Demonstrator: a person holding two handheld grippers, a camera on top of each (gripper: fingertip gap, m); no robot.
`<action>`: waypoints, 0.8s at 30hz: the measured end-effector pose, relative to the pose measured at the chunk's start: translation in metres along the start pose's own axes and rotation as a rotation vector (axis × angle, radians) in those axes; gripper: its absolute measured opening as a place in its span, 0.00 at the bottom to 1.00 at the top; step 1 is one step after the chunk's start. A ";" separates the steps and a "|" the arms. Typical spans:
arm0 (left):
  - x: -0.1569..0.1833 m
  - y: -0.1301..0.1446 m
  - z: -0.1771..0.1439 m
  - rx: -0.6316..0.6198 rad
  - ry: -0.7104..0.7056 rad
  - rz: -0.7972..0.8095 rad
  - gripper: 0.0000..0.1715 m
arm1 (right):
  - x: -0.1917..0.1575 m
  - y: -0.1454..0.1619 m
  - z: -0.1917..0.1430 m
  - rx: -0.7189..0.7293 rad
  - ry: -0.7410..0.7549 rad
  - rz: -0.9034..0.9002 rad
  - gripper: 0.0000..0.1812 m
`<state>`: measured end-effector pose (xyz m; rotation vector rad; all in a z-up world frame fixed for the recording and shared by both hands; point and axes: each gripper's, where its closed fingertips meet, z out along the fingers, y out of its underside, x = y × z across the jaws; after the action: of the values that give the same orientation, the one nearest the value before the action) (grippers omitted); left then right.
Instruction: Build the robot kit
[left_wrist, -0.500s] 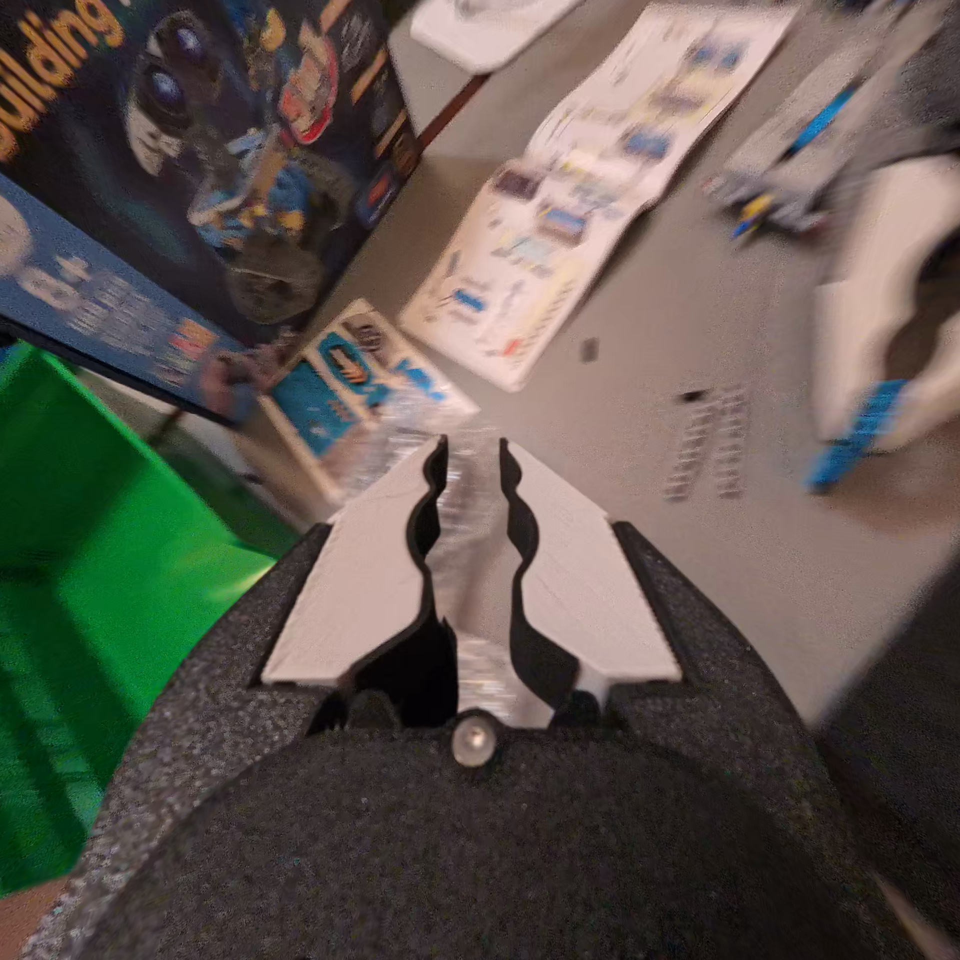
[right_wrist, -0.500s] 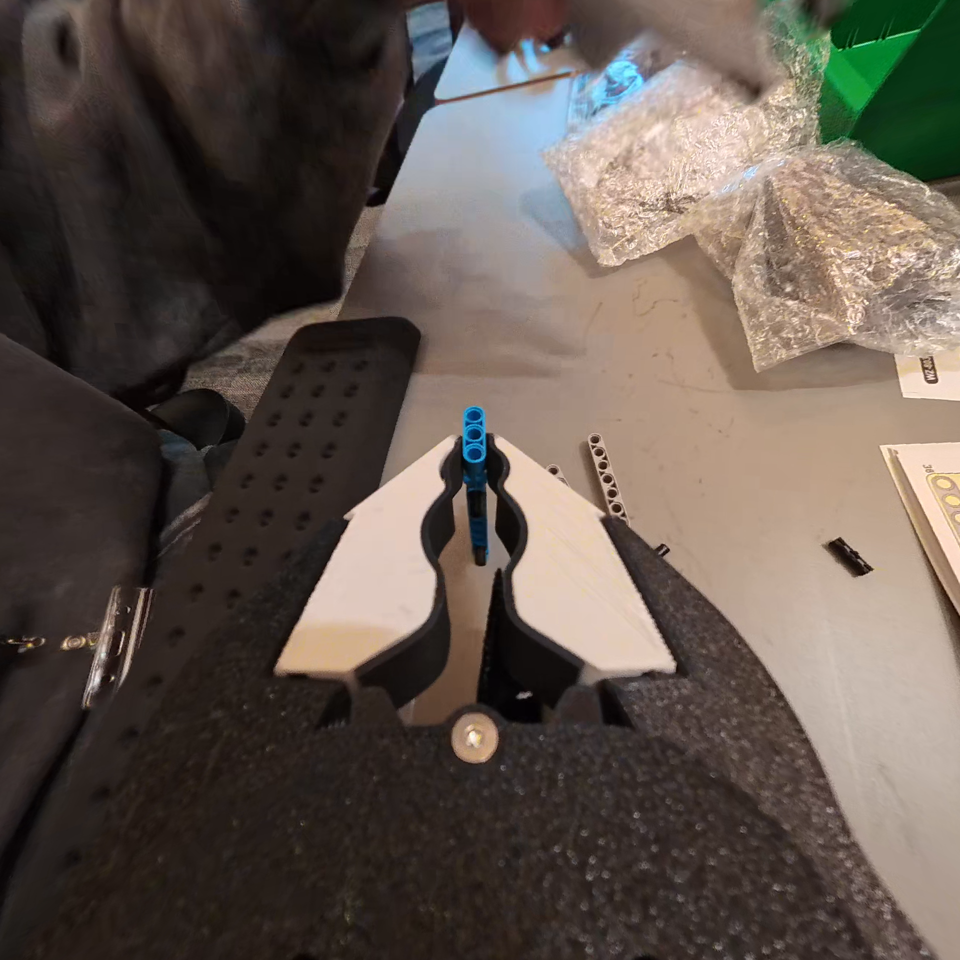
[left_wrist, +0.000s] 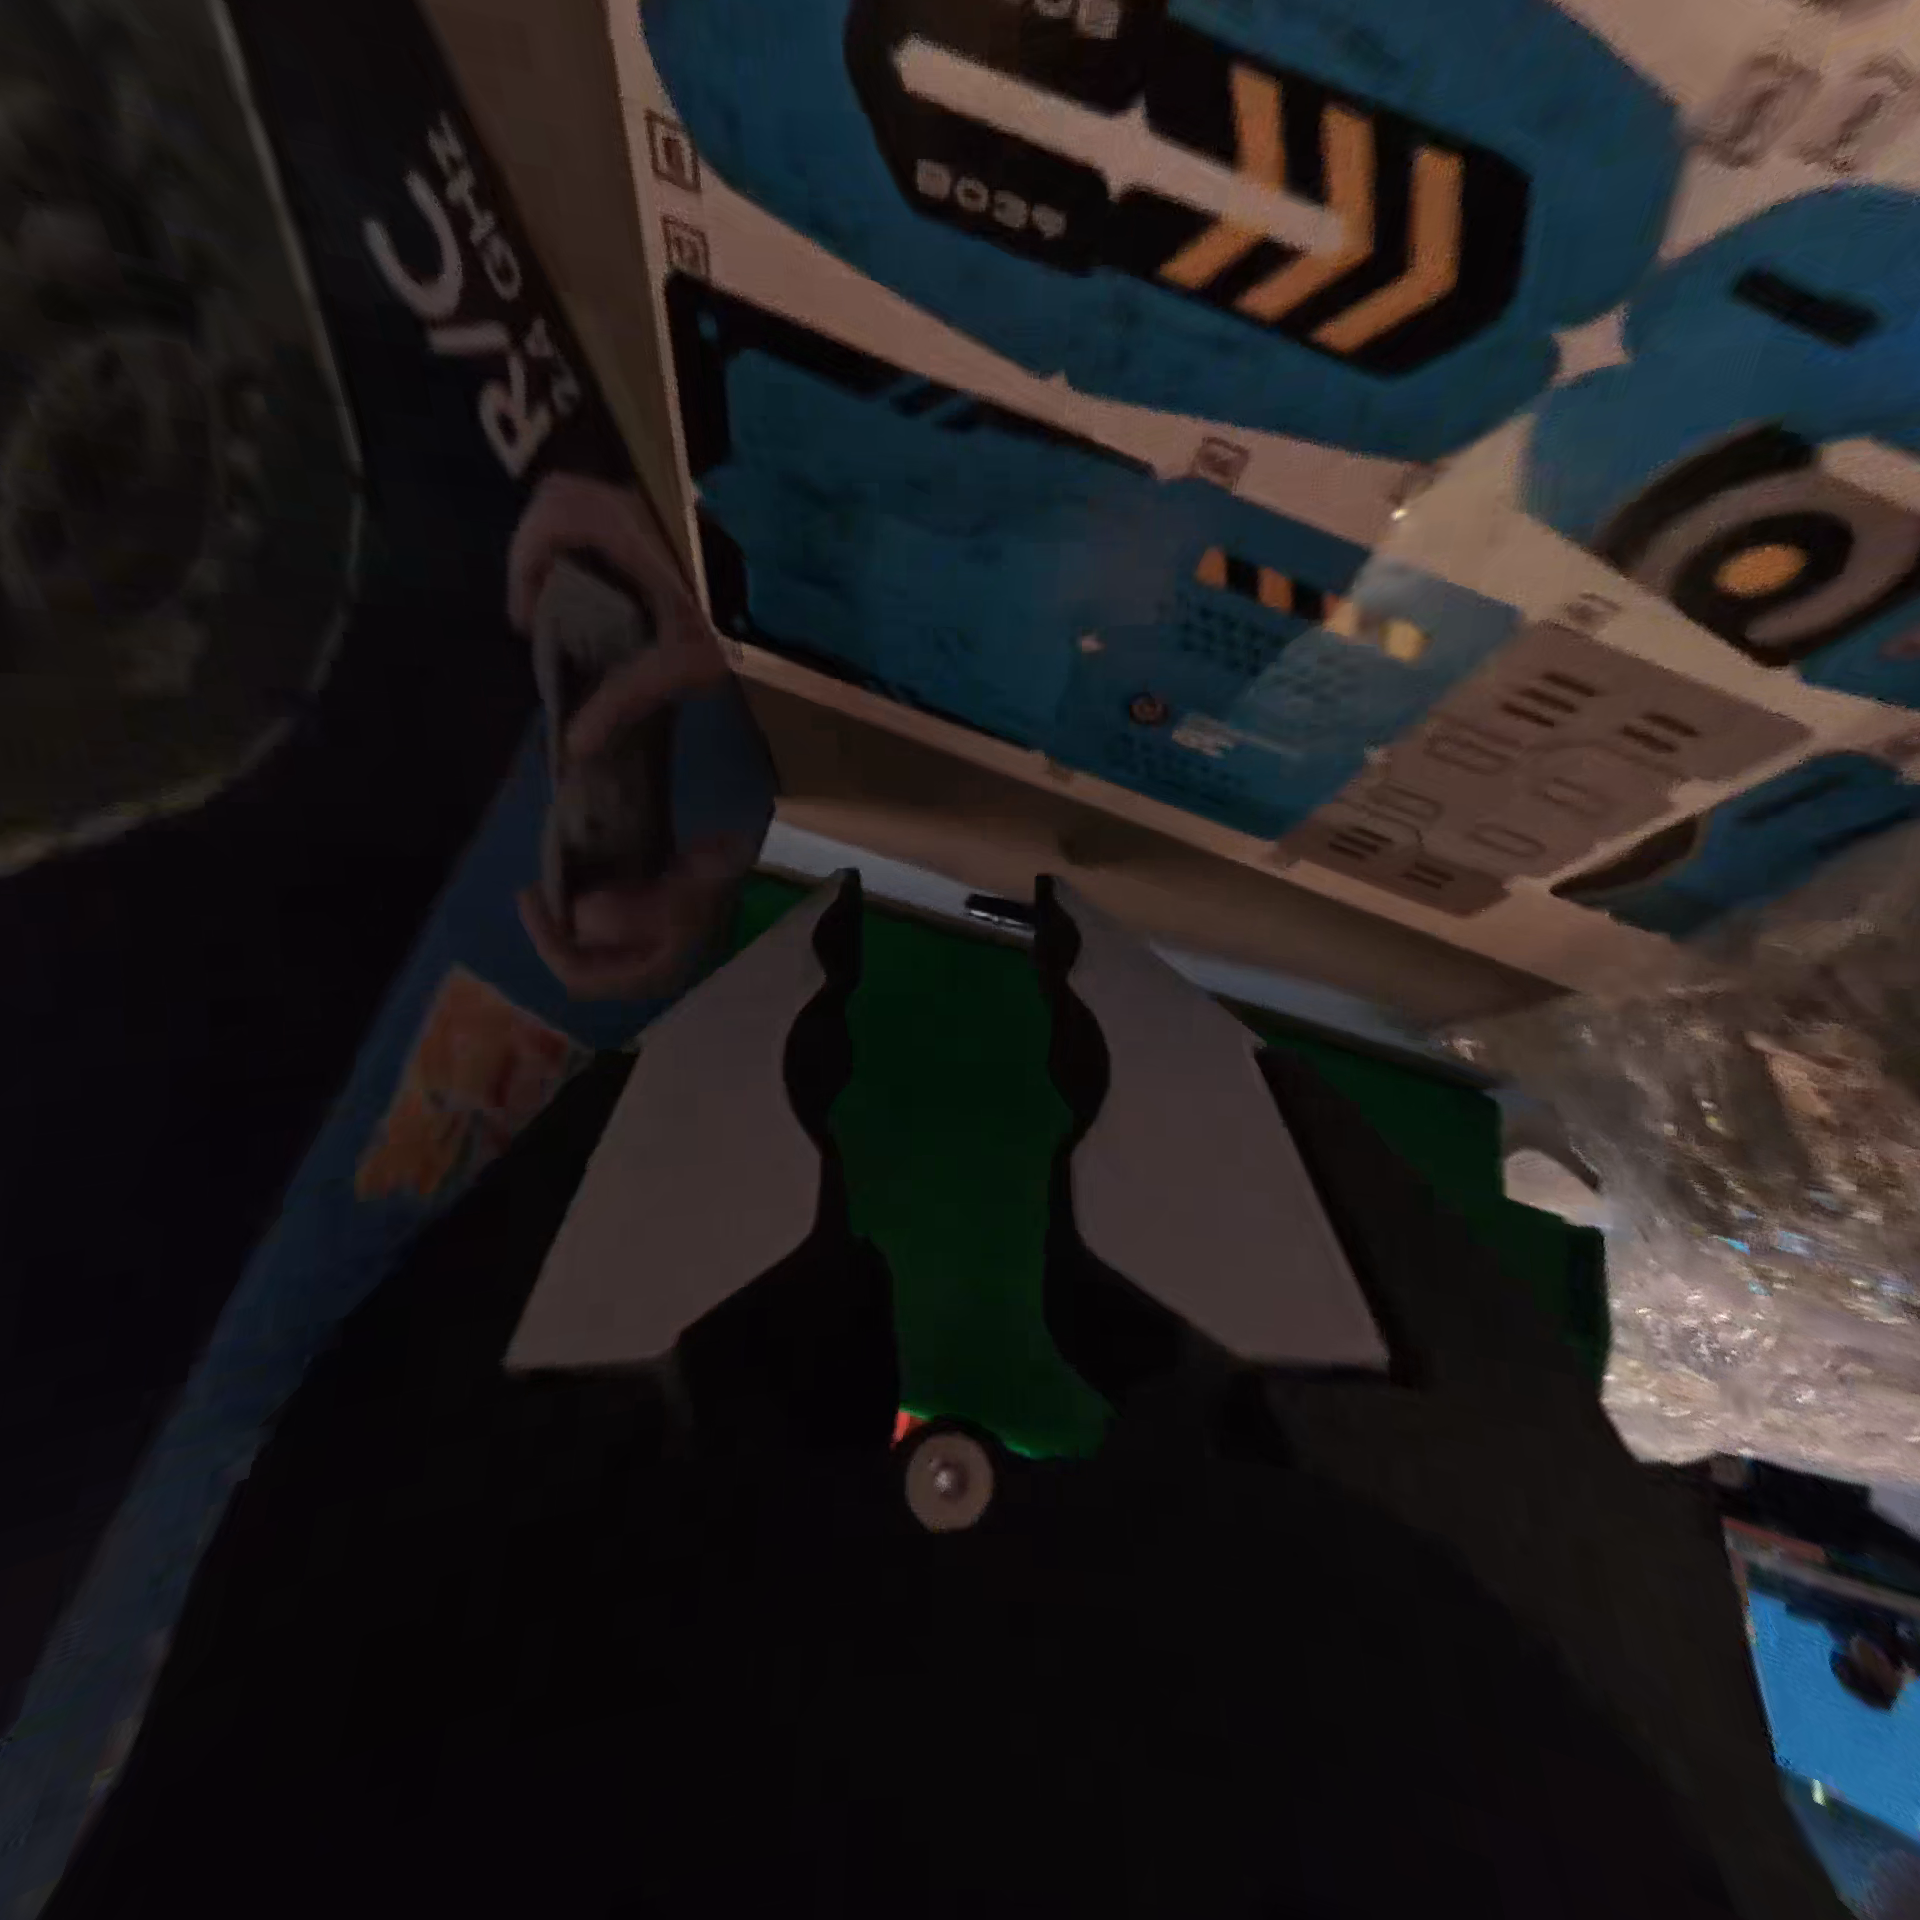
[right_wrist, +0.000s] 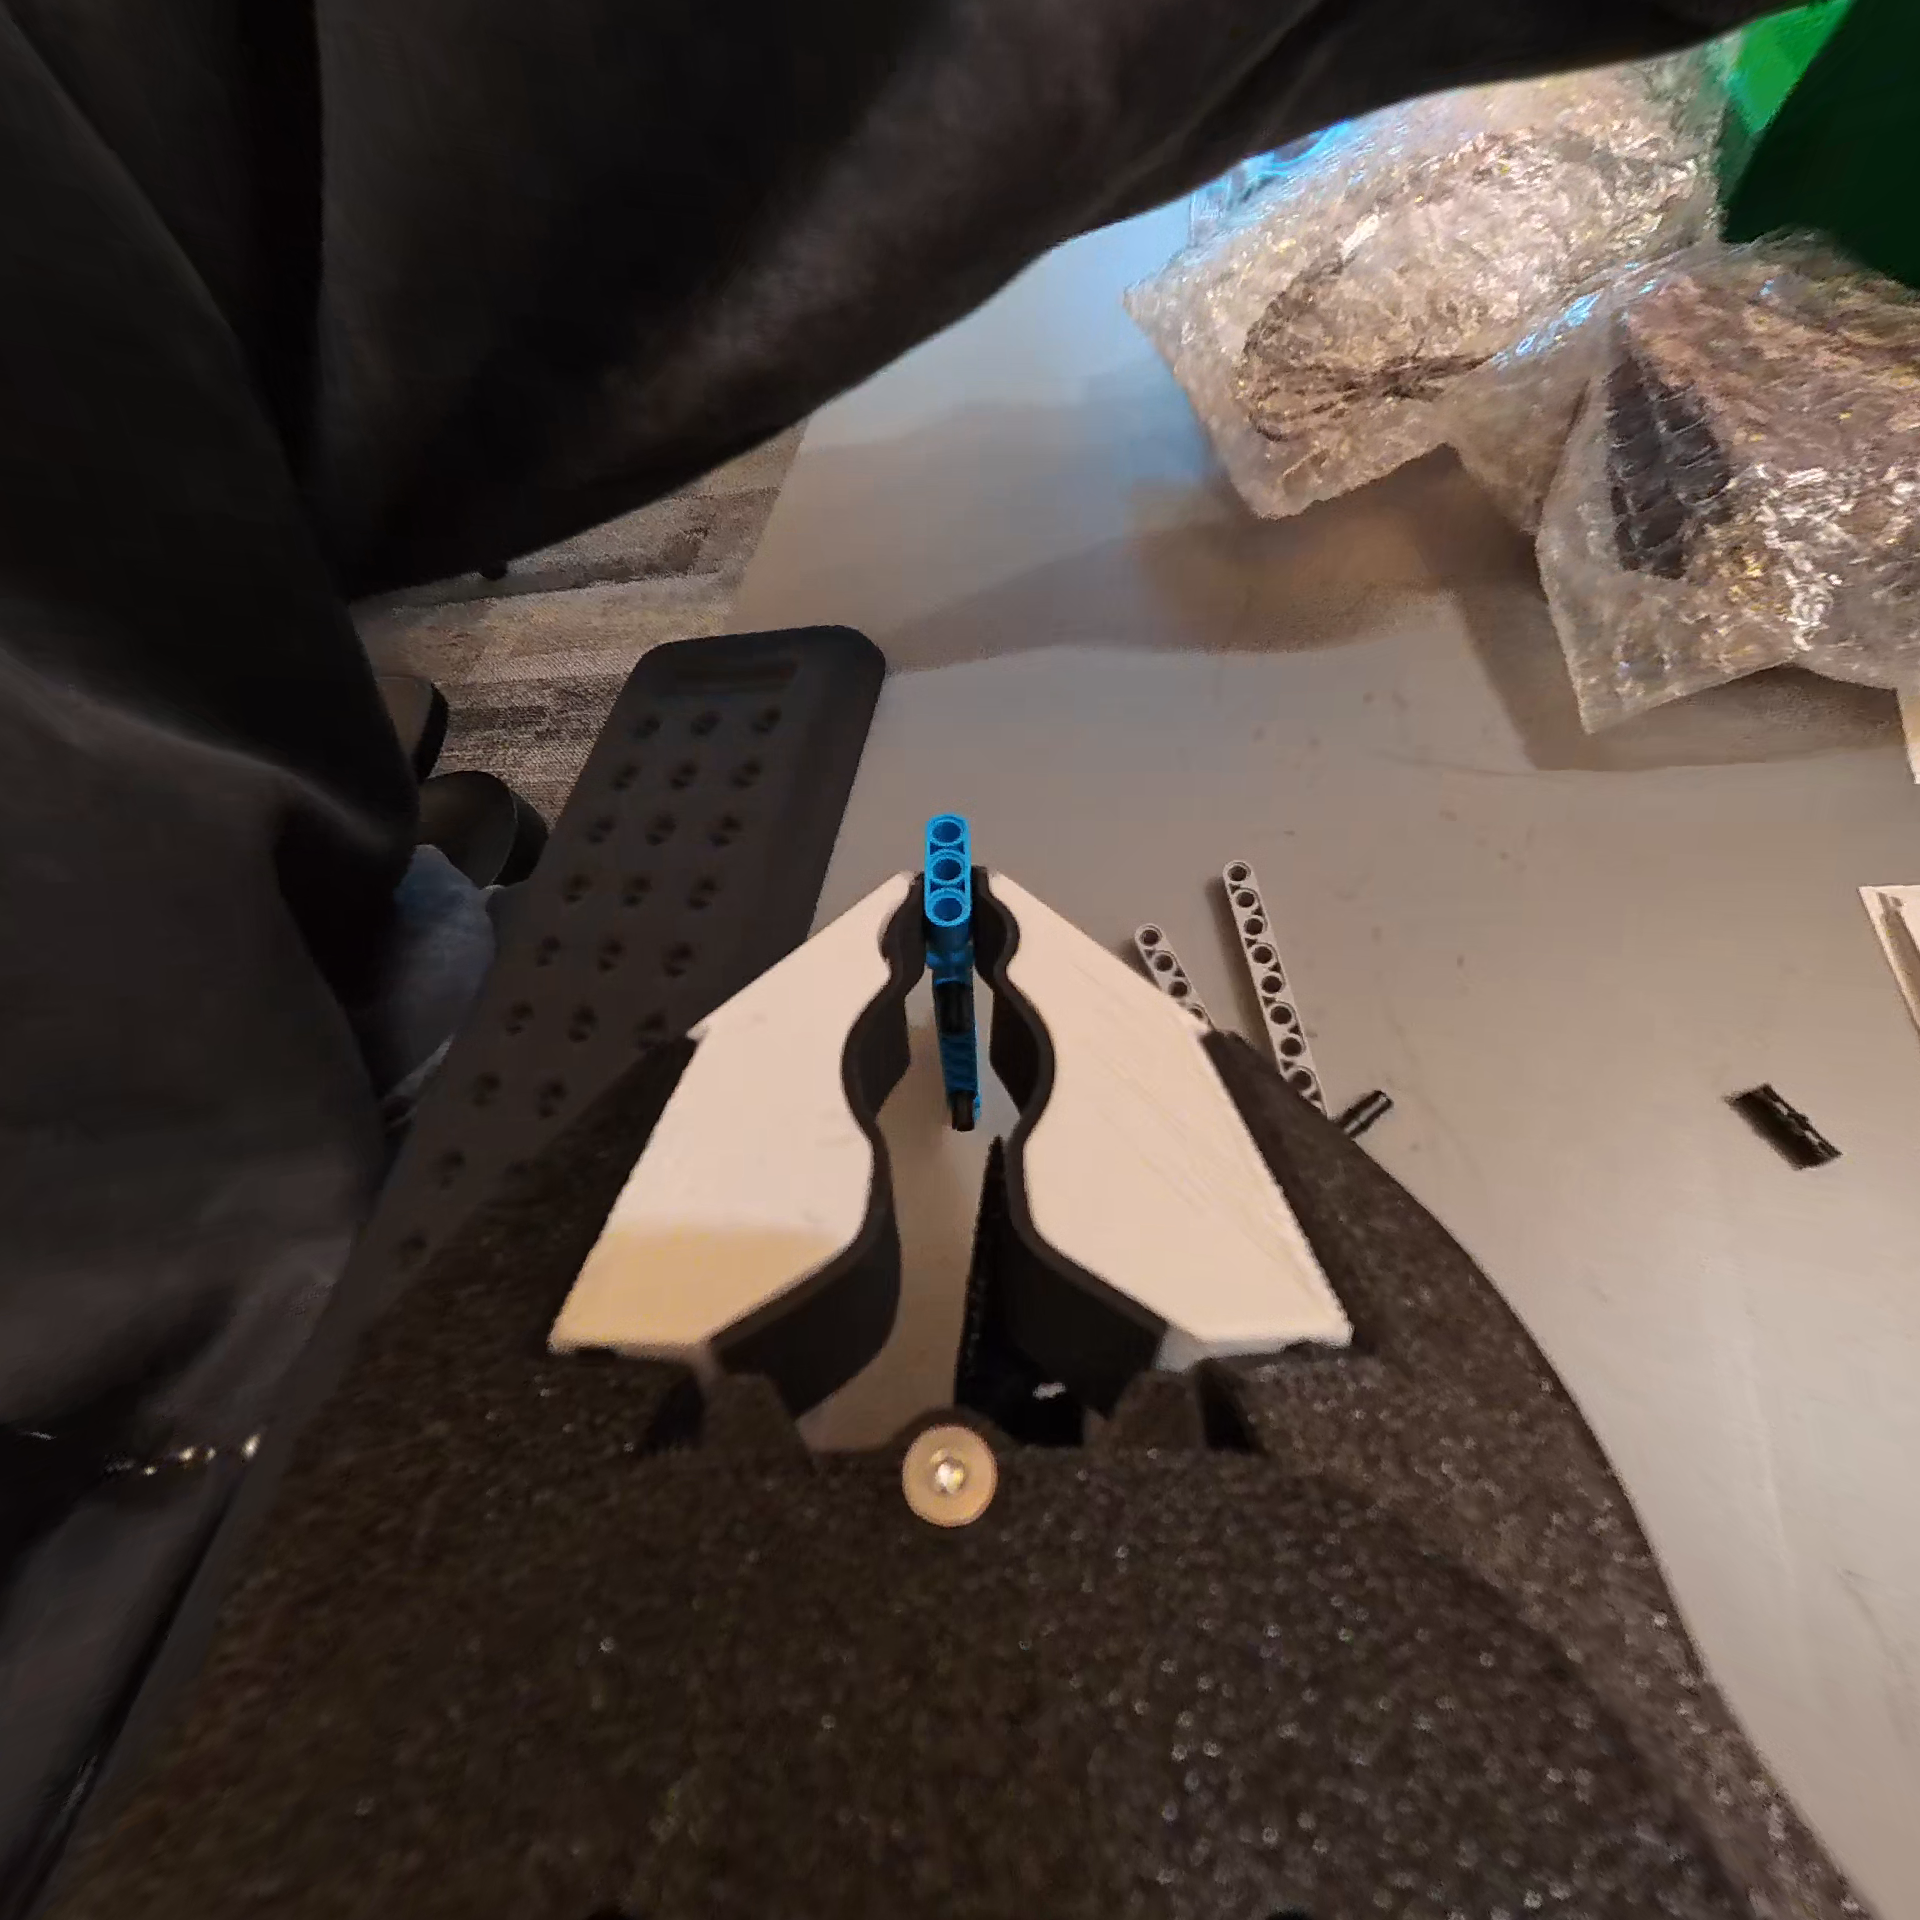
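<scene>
Fingers of right gripper pinched on blue beam, beam upright, tip poking past fingertips. Landmark: blue beam. Just right of it, two grey beams flat on desk; further right, small black pins. Left of beam, black perforated plate and dark cloth. Beyond, up right, crinkled clear bags.

Left gripper fingers spread apart, nothing between; green bin beneath gap. Beyond tips, printed box; clear bag at right.
</scene>
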<state>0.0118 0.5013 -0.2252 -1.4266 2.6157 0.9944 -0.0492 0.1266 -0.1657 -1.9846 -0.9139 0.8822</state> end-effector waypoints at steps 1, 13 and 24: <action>-0.001 0.002 0.003 -0.042 0.005 0.020 0.17 | -0.001 0.000 0.001 -0.001 -0.005 -0.003 0.03; 0.008 0.023 0.022 -0.210 0.183 0.038 0.17 | -0.006 0.000 0.001 -0.003 -0.038 0.008 0.03; 0.015 0.022 0.020 -0.201 0.189 0.072 0.09 | -0.007 0.002 0.001 -0.015 -0.048 0.012 0.04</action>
<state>-0.0195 0.5091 -0.2344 -1.5488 2.7857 1.2192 -0.0530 0.1203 -0.1665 -1.9911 -0.9395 0.9357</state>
